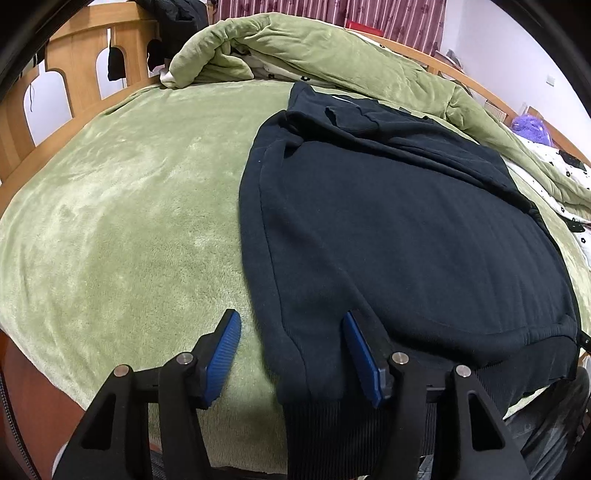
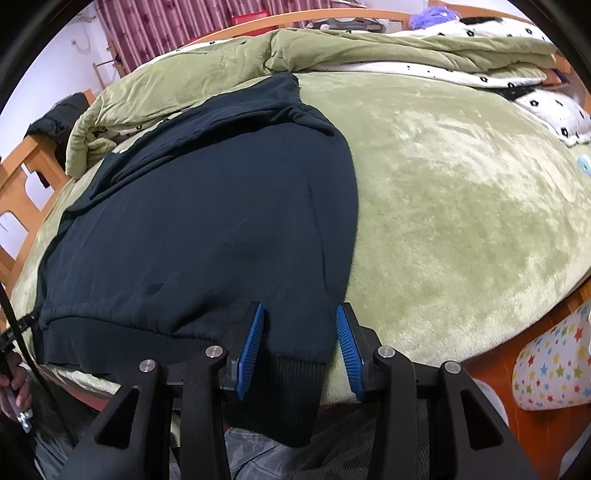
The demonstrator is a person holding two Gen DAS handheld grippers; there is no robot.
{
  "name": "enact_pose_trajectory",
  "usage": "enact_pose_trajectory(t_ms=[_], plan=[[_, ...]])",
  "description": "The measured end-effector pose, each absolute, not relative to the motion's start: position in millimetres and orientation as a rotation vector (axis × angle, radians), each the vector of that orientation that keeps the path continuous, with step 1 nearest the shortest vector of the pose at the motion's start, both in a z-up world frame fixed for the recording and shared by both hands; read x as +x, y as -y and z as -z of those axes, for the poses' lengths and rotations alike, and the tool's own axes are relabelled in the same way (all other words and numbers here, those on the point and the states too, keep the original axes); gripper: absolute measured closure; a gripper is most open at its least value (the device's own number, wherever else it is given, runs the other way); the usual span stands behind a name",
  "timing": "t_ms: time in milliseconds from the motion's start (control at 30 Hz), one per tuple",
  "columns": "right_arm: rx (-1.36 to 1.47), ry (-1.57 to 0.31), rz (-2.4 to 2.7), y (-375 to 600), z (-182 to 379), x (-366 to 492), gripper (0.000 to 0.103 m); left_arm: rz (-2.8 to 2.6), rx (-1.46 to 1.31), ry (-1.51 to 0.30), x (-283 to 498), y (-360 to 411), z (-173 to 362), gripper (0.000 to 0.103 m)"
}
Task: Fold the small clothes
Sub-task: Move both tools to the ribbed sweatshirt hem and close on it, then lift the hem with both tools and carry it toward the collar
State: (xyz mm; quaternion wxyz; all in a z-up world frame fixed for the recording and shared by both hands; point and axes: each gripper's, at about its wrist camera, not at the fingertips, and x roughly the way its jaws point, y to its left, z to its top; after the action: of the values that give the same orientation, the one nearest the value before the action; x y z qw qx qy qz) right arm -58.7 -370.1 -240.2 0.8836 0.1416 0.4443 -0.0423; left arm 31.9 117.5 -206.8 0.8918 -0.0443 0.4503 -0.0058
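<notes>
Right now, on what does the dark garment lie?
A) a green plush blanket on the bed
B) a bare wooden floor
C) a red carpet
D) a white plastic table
A: the dark garment is spread flat over the green plush blanket, its ribbed hem hanging over the near edge.

1. A wooden bed frame (image 1: 79, 55) with arched cut-outs stands at the bed's far left end.
2. A green plush blanket (image 1: 122, 206) covers the mattress.
3. A rumpled green quilt (image 2: 229, 59) lies along the far side.
4. Striped maroon curtains (image 1: 332, 11) hang behind.
5. The wall (image 1: 517, 48) is pale.
</notes>
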Motion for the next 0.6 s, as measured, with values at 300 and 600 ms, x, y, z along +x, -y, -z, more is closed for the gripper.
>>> enact_pose_trajectory(t_ms=[300, 600], plan=[[0.322, -0.948, 0.086, 369.3, 248.0, -64.0, 0.063, 0.018, -0.109, -0.959, 23.1, -115.7, 208.0, 0.053], [0.313, -0.925, 0.079, 366.2, 241.8, -58.9, 0.089, 0.027, -0.142, -0.963, 21.5, -114.9, 203.9, 0.088]])
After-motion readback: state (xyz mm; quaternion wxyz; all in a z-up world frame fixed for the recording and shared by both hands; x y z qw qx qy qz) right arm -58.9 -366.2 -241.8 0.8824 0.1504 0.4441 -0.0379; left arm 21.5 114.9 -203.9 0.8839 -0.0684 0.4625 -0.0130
